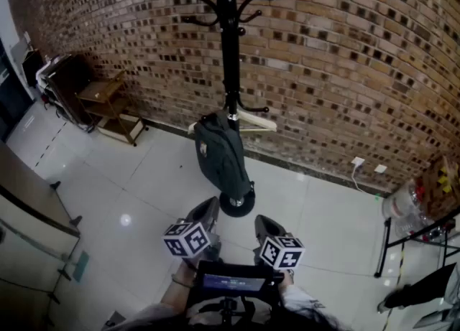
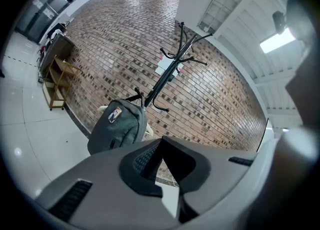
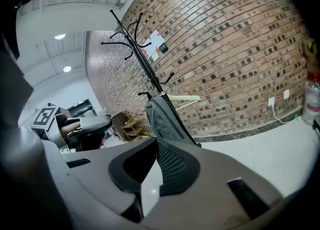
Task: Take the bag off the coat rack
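A dark grey-green bag (image 1: 219, 156) hangs low on the black coat rack (image 1: 229, 49), reaching down close to the rack's round base (image 1: 237, 204). A pale wooden hanger (image 1: 253, 126) sits on the rack just behind it. Both grippers are held low in front of the rack, short of the bag and not touching it. My left gripper (image 1: 210, 206) is shut and empty, and so is my right gripper (image 1: 263, 223). In the left gripper view the bag (image 2: 117, 126) shows above the shut jaws of that gripper (image 2: 161, 141). In the right gripper view the bag (image 3: 162, 119) stands beyond the gripper (image 3: 156, 141).
A brick wall (image 1: 345, 57) runs behind the rack. A wooden shelf stand (image 1: 108, 100) is at the back left and a pale cabinet (image 1: 29, 204) at the left. A black table frame (image 1: 417, 240) and plastic bottles (image 1: 402, 204) are at the right. The floor is glossy white tile.
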A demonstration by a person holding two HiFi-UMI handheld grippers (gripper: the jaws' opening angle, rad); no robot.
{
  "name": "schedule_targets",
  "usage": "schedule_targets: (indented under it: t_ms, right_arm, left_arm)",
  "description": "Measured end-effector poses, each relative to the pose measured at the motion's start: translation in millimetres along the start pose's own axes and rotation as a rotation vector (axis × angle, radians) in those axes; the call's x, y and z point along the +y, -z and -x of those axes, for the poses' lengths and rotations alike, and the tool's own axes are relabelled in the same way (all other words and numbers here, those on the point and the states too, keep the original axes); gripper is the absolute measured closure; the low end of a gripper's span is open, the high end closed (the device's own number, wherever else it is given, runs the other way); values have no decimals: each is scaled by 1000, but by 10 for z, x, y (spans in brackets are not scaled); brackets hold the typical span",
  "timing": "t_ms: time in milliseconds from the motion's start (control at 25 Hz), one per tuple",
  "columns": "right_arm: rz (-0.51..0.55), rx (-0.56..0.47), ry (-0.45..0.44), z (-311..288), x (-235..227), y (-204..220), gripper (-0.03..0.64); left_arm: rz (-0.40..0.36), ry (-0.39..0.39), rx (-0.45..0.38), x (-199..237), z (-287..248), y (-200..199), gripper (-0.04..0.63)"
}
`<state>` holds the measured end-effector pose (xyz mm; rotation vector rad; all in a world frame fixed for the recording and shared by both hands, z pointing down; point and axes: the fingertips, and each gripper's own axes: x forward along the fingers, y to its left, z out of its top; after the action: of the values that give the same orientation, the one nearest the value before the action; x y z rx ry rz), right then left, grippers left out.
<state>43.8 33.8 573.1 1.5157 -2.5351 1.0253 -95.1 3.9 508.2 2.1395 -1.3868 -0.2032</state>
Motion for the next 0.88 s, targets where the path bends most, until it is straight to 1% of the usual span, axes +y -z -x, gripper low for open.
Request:
schedule_targets:
  t_ms: [200,320,440,600,680,880]
  right_arm:
    - [-11,-13,-2,-39,-155,-59,611]
    - [-17,-28,-2,-57,-209,-137,611]
    - [-29,-40,2,-78,-258,-223,611]
    - [-32,-39,25,-156,-377,-296,611]
    - [-30,-30,35,-237,-438,-345,611]
    - [-31,-25,44,-595,-513,-579,611]
  left_arm:
    - [-46,18,25,-78,-154,-7,588]
    - [-66,16,19,-87,-255,-57,588]
    - [-76,18,-1,-85,-391,-187,588]
    - [-35,27,-38,13,-619,-372,588]
    - [-17,19,-58,94,-738,-490,588]
    - [15,3,-79,344,-1079,-788,588]
